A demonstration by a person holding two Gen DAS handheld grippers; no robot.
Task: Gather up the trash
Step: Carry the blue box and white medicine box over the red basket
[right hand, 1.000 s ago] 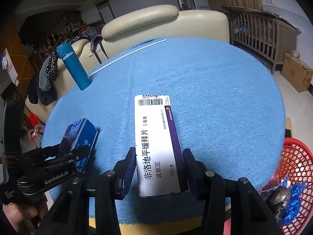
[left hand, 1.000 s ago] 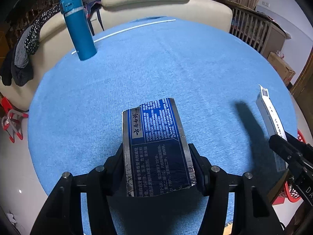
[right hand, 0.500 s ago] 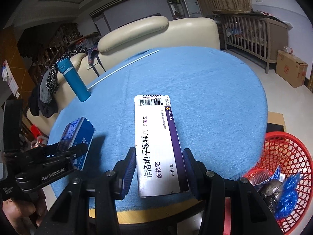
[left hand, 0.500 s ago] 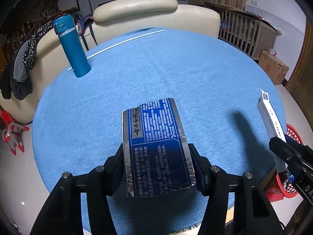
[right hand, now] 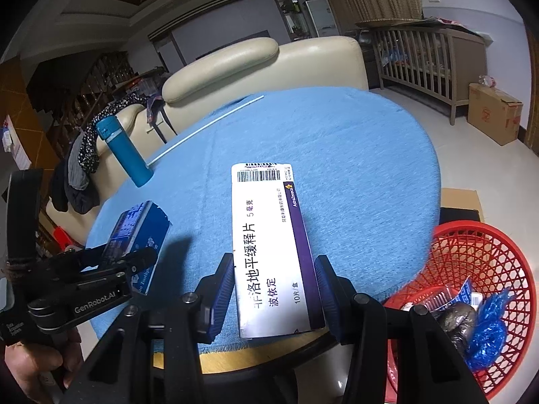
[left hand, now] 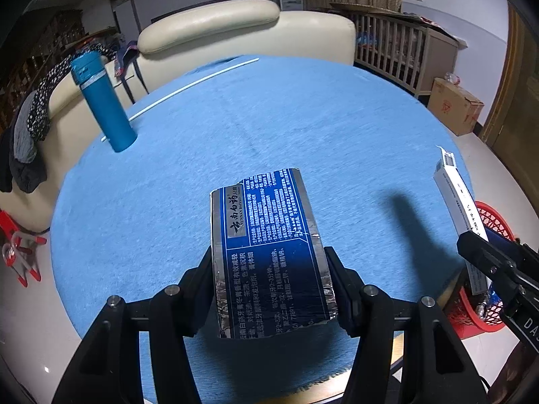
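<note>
My left gripper (left hand: 271,279) is shut on a torn blue and silver toothpaste box (left hand: 266,249) and holds it above the near edge of the round blue table (left hand: 269,128). My right gripper (right hand: 274,289) is shut on a white and purple medicine box (right hand: 269,242), also held above the table's near edge. The left gripper and its blue box (right hand: 134,232) show at the left of the right wrist view. The medicine box (left hand: 458,198) shows at the right of the left wrist view. A red mesh basket (right hand: 478,296) with trash in it stands on the floor at the right.
A teal bottle (left hand: 102,101) stands at the table's far left, with a thin white rod (left hand: 195,84) lying behind it. A cream sofa (left hand: 235,30) is beyond the table. A wooden crib (right hand: 427,57) and a cardboard box (right hand: 495,114) are at the far right.
Both grippers have risen and drawn back from the table with their boxes still held. The red basket has come further into the right wrist view.
</note>
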